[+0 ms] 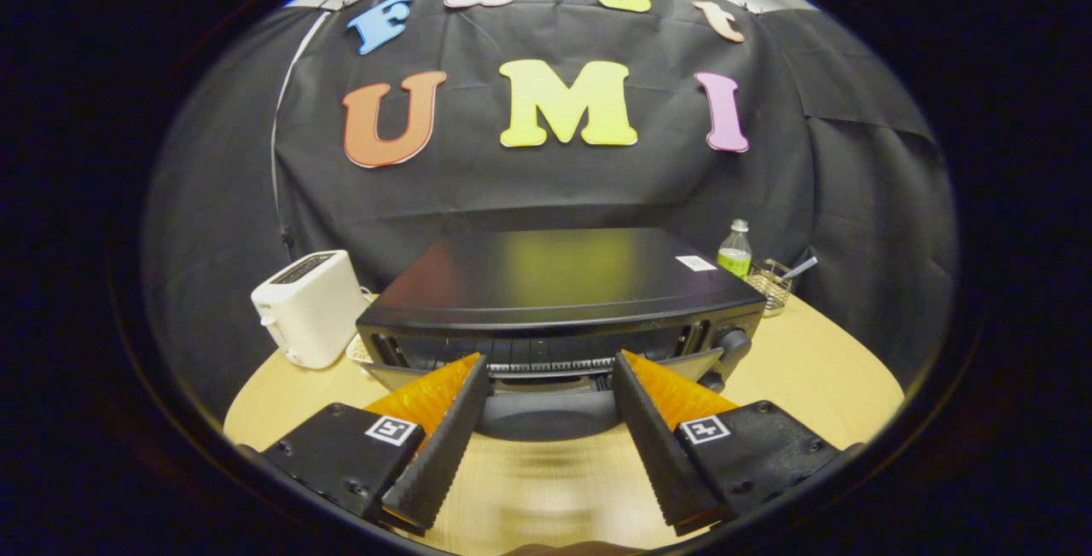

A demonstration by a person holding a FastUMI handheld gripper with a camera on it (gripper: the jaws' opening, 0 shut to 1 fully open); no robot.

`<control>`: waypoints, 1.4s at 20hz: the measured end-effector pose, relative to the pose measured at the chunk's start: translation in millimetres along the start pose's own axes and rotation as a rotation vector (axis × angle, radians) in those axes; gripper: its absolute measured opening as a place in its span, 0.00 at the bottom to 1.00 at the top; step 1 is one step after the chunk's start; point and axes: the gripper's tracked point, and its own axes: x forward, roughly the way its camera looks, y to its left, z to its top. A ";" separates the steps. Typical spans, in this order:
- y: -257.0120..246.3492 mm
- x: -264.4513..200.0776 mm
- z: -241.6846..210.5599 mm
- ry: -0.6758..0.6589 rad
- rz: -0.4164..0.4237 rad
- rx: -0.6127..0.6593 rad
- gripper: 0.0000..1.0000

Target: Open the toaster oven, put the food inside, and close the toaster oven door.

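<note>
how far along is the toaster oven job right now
Done: the toaster oven door looks dropped open, with the rack exposed between the fingertips. In hand: nothing; the gripper is open and empty just in front of the opening. Left: no food is visible, so loading it and closing the door appear still to do.

I am holding the gripper (550,364) with its fingers spread wide, gripping nothing. Just ahead of them the toaster oven (559,304) is sitting on the desk (819,368), its door (546,402) hanging open between the fingertips.
</note>
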 end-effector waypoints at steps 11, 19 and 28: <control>-9.9 -37.5 -67.5 0.017 0.029 0.001 0.94; -16.8 -45.8 -111.8 0.046 0.076 0.016 0.94; -20.2 -41.6 -147.3 0.149 0.120 0.091 0.94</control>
